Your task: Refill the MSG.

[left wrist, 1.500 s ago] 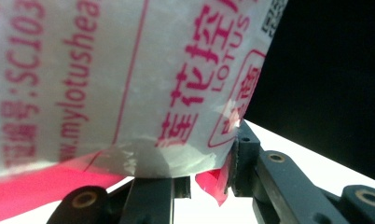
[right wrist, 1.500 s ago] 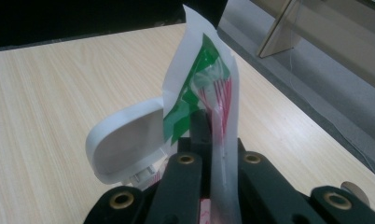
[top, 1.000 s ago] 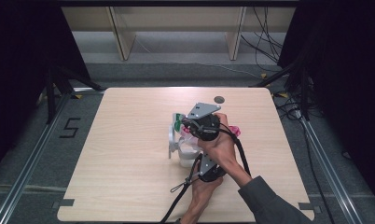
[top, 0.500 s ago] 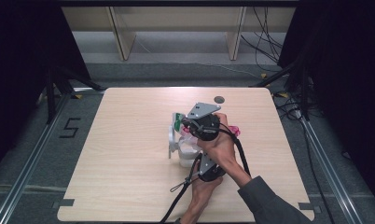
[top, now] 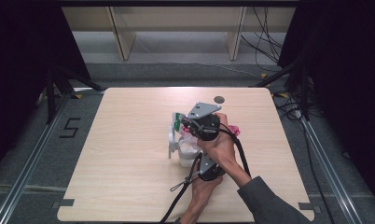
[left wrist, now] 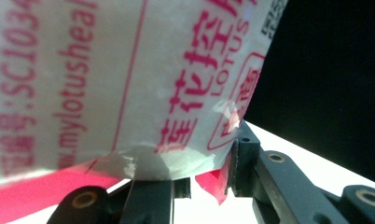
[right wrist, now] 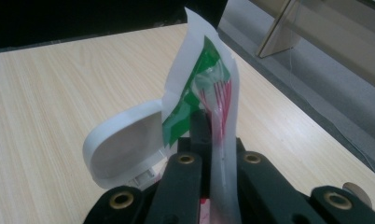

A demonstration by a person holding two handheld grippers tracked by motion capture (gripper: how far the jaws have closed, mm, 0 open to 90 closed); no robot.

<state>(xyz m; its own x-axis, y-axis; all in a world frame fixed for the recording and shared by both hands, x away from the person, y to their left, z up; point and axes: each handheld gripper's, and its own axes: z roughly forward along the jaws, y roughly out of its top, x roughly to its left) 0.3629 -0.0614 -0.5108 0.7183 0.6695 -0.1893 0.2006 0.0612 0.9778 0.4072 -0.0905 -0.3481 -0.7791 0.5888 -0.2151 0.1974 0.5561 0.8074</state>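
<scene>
The pack (top: 188, 142), a soft plastic wet-wipe pouch printed in red, sits near the middle of the table (top: 129, 186), with its white flip lid (top: 171, 140) standing open on the left side. It looks light and limp: the film should crumple and slide under a grip, and it may tear if it is pulled hard. The safest hold is on the body, across its width, while the thin sealed end can only be pinched.

That is how it is held. The left gripper (left wrist: 209, 179) has its jaws part-way closed on the pouch (left wrist: 129, 84), which bulges over them, with a pad pressing the right edge. The right gripper (right wrist: 213, 154) has its jaws pressed together on the flat green-and-white end flap (right wrist: 199, 88), which stands up between them beside the lid (right wrist: 122, 144).

In the high view both forearms come in from the bottom edge. The right hand (top: 218, 144) reaches farther, its gripper (top: 202, 123) above the pack; the left hand (top: 202, 186) sits nearer, aimed at the body.
</scene>
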